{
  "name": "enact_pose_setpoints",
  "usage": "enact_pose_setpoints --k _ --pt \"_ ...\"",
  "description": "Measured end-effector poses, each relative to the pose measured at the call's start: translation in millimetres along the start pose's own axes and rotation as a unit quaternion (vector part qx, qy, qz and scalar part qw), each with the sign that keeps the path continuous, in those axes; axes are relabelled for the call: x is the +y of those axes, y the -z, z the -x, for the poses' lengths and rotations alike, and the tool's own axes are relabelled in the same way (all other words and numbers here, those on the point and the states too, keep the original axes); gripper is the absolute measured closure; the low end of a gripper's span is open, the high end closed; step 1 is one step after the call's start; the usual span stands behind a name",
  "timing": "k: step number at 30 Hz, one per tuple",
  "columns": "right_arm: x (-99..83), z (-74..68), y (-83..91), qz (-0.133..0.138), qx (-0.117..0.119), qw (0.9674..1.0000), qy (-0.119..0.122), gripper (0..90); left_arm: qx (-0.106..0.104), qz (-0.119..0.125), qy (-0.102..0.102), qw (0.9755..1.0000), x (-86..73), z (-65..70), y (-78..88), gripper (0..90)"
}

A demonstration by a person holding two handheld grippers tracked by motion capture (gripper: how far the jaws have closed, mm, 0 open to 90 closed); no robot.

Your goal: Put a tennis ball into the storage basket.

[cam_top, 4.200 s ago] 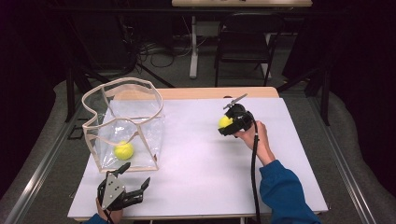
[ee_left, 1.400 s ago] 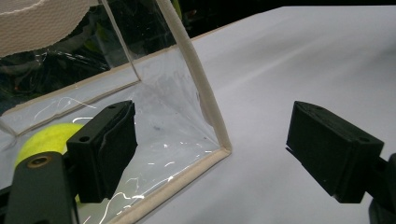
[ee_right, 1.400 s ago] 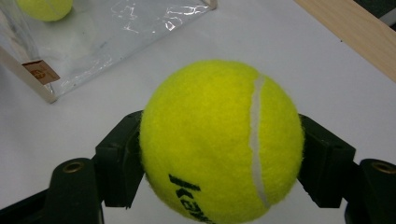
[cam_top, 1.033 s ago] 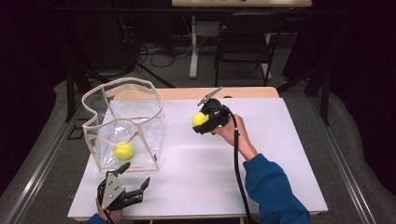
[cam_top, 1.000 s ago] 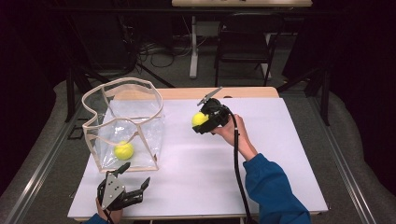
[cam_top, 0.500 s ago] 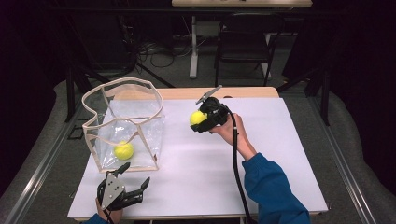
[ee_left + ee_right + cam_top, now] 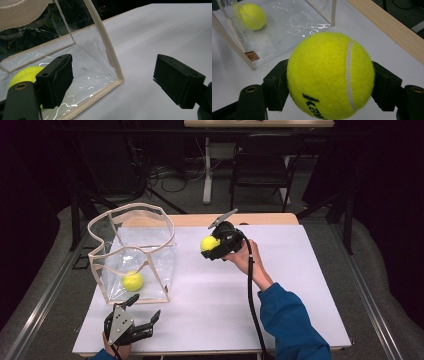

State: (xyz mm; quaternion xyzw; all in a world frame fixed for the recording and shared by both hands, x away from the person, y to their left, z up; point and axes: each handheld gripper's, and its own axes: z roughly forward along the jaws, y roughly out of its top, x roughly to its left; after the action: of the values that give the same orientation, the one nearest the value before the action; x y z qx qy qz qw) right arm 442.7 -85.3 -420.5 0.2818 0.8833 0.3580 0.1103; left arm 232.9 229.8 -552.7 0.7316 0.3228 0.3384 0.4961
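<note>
Carrying a tennis ball (image 7: pixel 209 243) above the worktop (image 7: pixel 300 285), the right hand-held gripper (image 7: pixel 216 245) has drifted leftward from the far right part of the white surface toward the clear bag (image 7: pixel 132 255) over the past few seconds, so the ball now hangs near the bag's right side but not yet over its open mouth; judging by that, the job looks like dropping this ball in with the other, and the remaining move is a short carry left and over the rim before letting go. Its jaws are clamped on the ball's two flanks, as the right gripper view shows with the ball (image 7: pixel 330 75) squeezed between the black pads. The left hand-held gripper (image 7: pixel 142 312) has kept its place at the near left edge, jaws spread wide and holding nothing, pointing at the bag's near corner (image 7: pixel 117 80). Counted: two tennis balls, one gripped in the air and one lying on the bottom inside the bag (image 7: pixel 132 281); one clear bag with a pale trimmed rim, standing open; two hand-held grippers; one worktop
</note>
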Motion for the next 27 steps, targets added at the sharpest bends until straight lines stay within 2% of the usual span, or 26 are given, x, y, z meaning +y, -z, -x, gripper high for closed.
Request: enact_pose_setpoints --k 27 --pt "11.1 -5.2 8.1 0.035 0.01 0.9993 0.003 26.4 0.0 -0.001 -0.001 1.0 0.1 -0.5 0.2 15.9"
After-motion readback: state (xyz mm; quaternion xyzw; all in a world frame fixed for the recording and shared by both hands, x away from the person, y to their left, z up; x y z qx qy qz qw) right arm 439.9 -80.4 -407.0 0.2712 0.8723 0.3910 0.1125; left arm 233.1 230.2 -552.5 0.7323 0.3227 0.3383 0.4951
